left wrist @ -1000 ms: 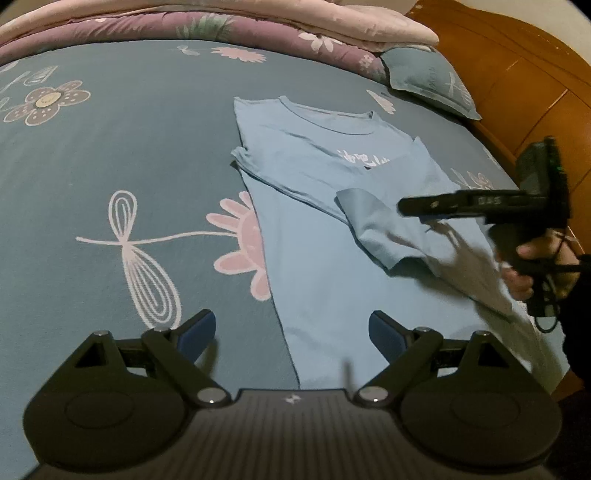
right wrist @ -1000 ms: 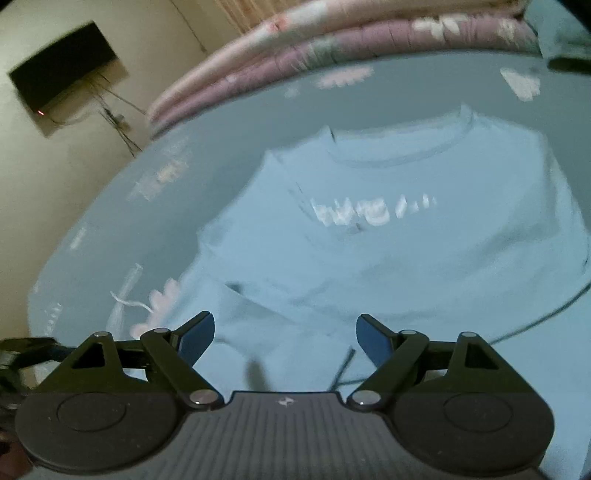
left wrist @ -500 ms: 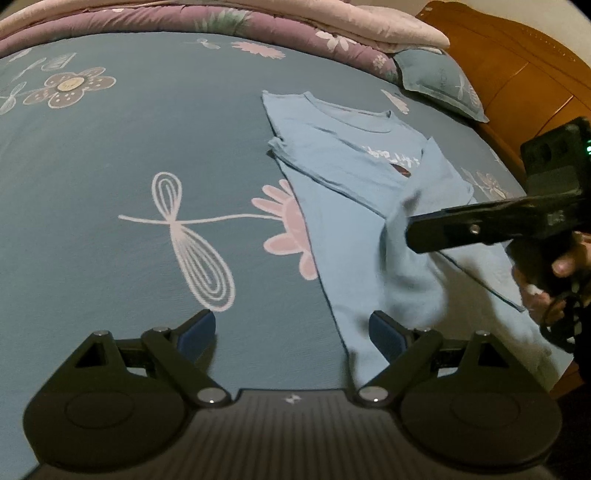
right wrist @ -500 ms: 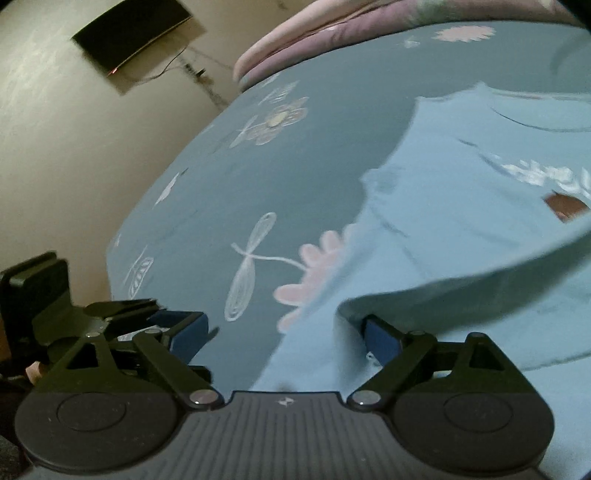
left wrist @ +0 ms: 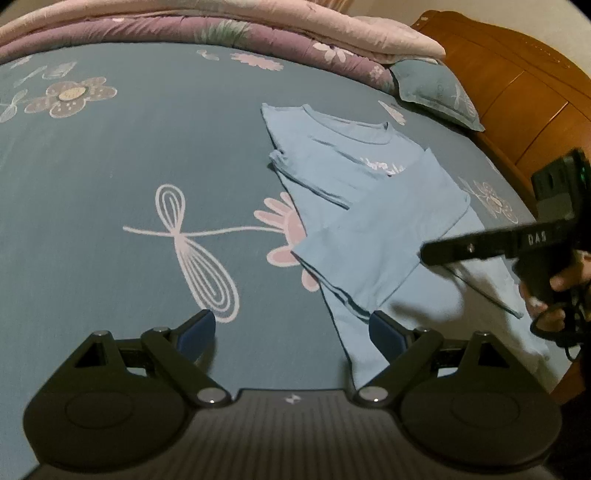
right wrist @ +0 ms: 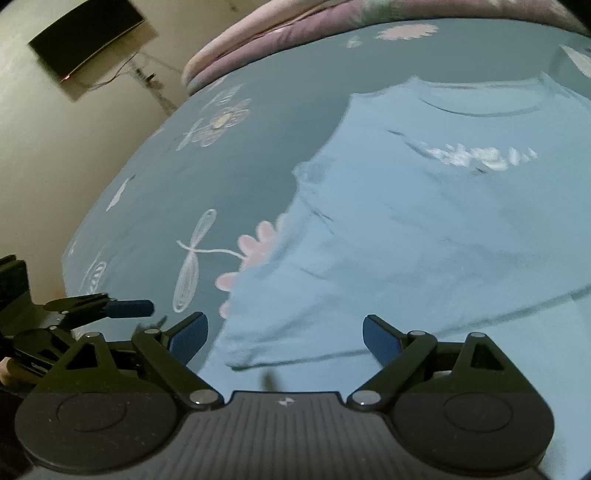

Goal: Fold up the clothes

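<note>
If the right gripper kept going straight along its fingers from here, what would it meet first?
Most likely the light blue T-shirt: the right gripper is open and empty, and the shirt's folded-over body fills the view ahead of its fingers. Depth is unclear in this blurred fisheye view, so how soon it would touch cannot be judged.

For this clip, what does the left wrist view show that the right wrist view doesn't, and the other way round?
Only the left wrist view shows the wooden headboard, the pillow and the person's hand holding the right gripper from the side. Only the right wrist view shows the dark screen on the wall, with its dangling cables. Both share the light blue T-shirt partly folded on the flowered bedsheet, the rolled quilt at the far edge, and an open gripper; the left gripper holds nothing.
</note>
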{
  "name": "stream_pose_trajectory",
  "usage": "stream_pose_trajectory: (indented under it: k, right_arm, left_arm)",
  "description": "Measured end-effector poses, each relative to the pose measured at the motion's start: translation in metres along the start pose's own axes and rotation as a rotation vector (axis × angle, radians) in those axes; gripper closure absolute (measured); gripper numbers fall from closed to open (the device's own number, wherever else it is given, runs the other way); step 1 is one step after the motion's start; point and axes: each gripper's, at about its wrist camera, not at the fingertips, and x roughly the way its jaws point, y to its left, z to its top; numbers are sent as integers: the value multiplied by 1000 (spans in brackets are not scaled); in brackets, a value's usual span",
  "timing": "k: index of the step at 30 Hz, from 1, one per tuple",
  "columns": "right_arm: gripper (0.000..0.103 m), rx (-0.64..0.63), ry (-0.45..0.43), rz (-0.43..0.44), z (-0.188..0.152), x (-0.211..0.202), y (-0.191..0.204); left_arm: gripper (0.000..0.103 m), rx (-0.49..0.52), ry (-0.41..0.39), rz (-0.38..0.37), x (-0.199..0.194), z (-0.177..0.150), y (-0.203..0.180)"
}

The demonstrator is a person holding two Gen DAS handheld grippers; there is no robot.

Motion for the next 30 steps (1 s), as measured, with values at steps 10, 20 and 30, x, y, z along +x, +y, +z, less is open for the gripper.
stream_pose_trajectory:
  k: [10, 20, 30]
  right_arm:
    - [21, 157, -102, 30, -28, -39, -41]
    - [34, 390, -294, 27, -58, -112, -122]
    - [34, 452, -380, 58, -82, -148, -170]
  left_arm:
    - [13, 226, 6, 23, 22, 15, -56]
    - [36, 560, 3, 104, 54, 10, -140]
    - [60, 967, 131, 387, 82, -22, -178]
